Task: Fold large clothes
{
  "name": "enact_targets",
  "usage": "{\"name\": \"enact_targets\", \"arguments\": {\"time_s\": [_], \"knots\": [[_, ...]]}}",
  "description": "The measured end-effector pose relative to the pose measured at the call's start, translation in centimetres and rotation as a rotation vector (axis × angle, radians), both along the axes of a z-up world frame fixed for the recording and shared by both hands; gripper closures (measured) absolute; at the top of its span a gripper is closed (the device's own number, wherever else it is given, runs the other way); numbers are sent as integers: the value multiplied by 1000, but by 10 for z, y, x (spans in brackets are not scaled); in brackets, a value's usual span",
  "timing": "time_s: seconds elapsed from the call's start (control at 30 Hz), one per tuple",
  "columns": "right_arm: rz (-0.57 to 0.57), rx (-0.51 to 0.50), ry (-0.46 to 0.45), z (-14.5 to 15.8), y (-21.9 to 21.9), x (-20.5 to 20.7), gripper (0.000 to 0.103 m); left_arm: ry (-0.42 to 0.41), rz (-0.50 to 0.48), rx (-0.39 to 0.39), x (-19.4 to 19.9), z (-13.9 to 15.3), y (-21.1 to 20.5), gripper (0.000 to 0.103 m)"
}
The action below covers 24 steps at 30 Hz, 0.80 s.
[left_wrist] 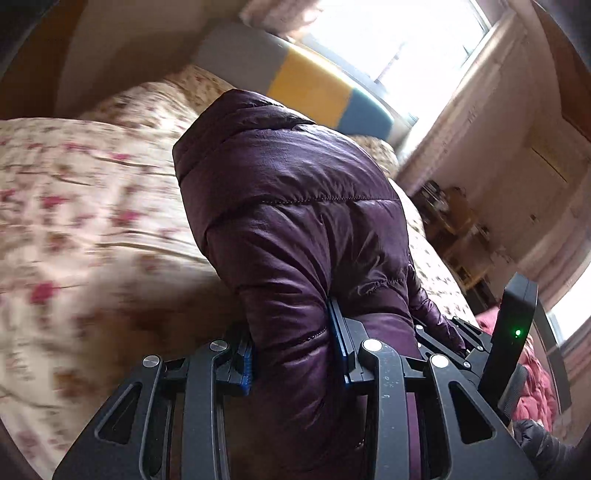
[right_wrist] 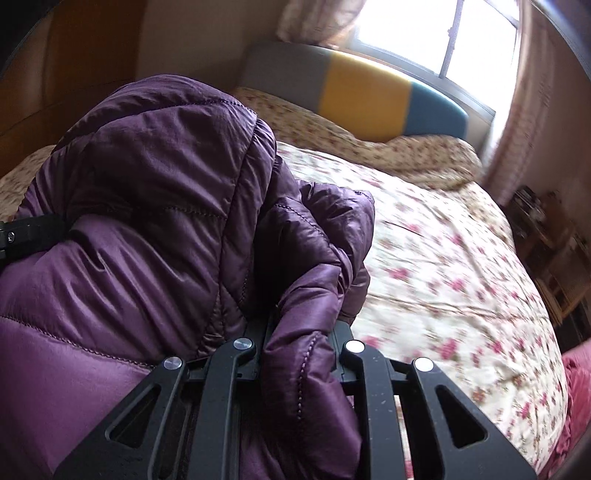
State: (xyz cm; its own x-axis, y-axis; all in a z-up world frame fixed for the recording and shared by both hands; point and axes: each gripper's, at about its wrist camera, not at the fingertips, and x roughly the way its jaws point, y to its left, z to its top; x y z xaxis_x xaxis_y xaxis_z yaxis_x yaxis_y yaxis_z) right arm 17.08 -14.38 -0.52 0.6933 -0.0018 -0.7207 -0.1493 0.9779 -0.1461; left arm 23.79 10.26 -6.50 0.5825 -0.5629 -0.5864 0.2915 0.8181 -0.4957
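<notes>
While I grip from afar: both tongs clamp one garment.
Left gripper [left_wrist: 295, 354]: pads pinch a thick fold of the purple puffer jacket [left_wrist: 295, 206].
Right gripper [right_wrist: 303, 354]: squeezed onto another fold.
Jacket: lifted above the floral bedspread [right_wrist: 443, 258].
Beyond: striped headboard [right_wrist: 365, 96], bright window [right_wrist: 443, 33].

My left gripper [left_wrist: 295, 354] was all matte black linkage, flat arms with teardrop cutouts and round silver pivot pins, blue pads [left_wrist: 246, 363] lining the inner faces of its fingers. Beside it rose a black box [left_wrist: 511, 325] showing one small green light. My right gripper [right_wrist: 303, 354] was built the same: black arms, silver pins, pale specks dusting the metal.
</notes>
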Motion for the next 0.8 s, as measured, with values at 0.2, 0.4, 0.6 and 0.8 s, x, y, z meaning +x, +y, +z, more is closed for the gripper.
{"name": "enact_targets", "arguments": {"time_s": [0.2,0.4,0.6,0.8], "knots": [[77,-21,-13,4,59,-6,88,4,105,6,-22,6,52,70],[99,-101,-37,-3,87,-10,88,48,174,25,-34,-8,71,63],[97,-122,-29,-20,92,-14,87,32,242,94,-32,-17,64,53],[96,-70,-23,-18,82,-13,84,32,344,153,-33,-23,55,48]]}}
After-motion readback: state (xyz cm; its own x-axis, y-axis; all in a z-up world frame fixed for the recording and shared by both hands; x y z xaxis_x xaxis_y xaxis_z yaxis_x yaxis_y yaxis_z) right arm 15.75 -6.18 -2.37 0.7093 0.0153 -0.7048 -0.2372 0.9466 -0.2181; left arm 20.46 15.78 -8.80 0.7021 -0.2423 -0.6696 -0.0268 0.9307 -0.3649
